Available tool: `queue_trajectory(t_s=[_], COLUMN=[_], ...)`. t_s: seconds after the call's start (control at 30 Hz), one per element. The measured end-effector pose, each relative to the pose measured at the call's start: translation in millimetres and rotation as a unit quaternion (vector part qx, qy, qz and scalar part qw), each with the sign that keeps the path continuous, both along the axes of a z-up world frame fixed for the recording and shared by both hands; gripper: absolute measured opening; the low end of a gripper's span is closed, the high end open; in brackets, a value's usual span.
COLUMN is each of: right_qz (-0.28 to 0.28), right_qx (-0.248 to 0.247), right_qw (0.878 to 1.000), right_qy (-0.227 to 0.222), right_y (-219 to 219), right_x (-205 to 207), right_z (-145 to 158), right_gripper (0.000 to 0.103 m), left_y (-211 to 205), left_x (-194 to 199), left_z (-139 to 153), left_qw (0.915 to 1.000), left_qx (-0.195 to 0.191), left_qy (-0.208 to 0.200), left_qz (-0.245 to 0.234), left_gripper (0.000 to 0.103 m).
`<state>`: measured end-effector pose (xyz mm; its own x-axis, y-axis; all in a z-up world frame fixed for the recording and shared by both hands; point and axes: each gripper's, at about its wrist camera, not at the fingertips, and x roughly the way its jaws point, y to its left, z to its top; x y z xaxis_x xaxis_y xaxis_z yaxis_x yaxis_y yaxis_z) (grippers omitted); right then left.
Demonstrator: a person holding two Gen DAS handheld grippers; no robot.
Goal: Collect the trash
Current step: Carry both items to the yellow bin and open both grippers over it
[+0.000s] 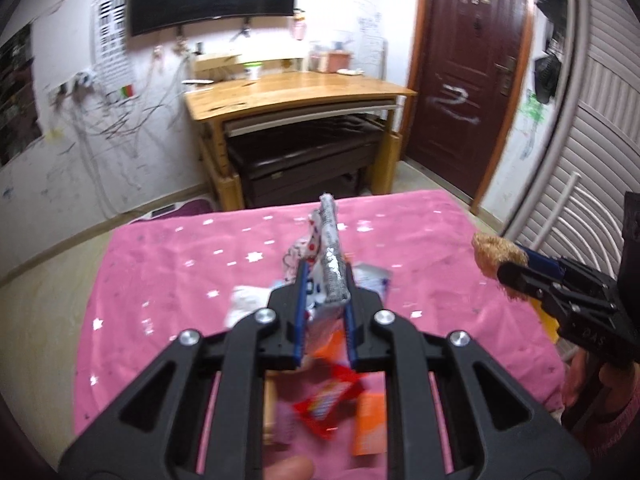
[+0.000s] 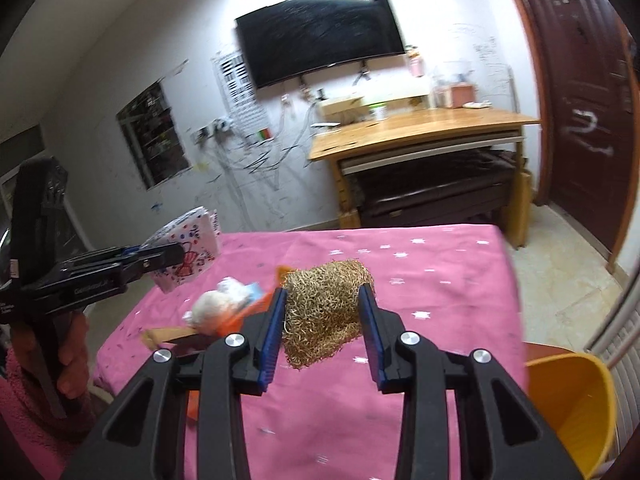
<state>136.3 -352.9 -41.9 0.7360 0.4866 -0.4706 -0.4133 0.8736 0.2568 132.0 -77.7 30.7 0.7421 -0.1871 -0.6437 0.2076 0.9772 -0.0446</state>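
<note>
1. Step in hand, as I read it: both grippers loaded w/ trash, carrying it off the pink cloth [image 2: 440, 280] toward the bin.
2. Left gripper [image 1: 324, 292]: fingers clamped on a flat snack wrapper [image 1: 330, 240], white w/ dots, silver inside, held upright above the table's near-middle.
3. Right gripper [image 2: 324, 312]: fingers pinching a tan fibrous scrub pad [image 2: 326, 304], lifted clear of the cloth, right of the left gripper.
4. Yellow bin [image 2: 568, 400] sits near right, off the table edge.
5. Next: prob. swing both over the bin mouth, open fingers, drop.
6. Still on cloth: red wrapper [image 1: 328, 404], orange packet [image 1: 370, 424], white crumpled wad [image 2: 220, 304].
</note>
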Motion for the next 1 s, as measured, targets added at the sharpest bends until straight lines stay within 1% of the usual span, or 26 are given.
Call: queue_trajectory(t_s=[0.07, 0.2, 0.37, 0.5, 0.67, 0.73, 0.87, 1.0], right_qz=[-0.02, -0.068, -0.118, -0.147, -0.173, -0.182, -0.193, -0.196], right_qx=[0.0, -0.002, 0.001, 0.009, 0.021, 0.026, 0.035, 0.037], right_qw=[1.0, 0.998, 0.993, 0.989, 0.984, 0.982, 0.979, 0.977], right_qy=[-0.001, 0.005, 0.02, 0.032, 0.046, 0.051, 0.062, 0.077], right_y=[-19, -72, -126, -163, -197, -207, -219, -225], right_x=[-3, -10, -14, -17, -18, -19, -16, -12], right_z=[-1, -8, -24, -38, -54, -59, -65, -74], right_gripper=[0.031, 0.031, 0.031, 0.031, 0.031, 0.031, 0.031, 0.031], left_y=[-22, -71, -137, -182, -233, -245, -274, -292], left_x=[1, 5, 11, 16, 22, 21, 23, 26], left_z=[2, 5, 2, -6, -22, -28, -38, -48], left_qw=[0.9998, 0.9976, 0.9913, 0.9858, 0.9788, 0.9763, 0.9708, 0.9657], left_qx=[0.003, 0.005, 0.004, 0.003, 0.017, 0.021, 0.024, 0.026], left_qy=[-0.001, 0.003, 0.016, 0.03, 0.055, 0.062, 0.08, 0.099], left_qz=[-0.022, -0.069, -0.131, -0.165, -0.196, -0.207, -0.225, -0.238], left_gripper=[0.014, 0.014, 0.014, 0.014, 0.014, 0.014, 0.014, 0.014])
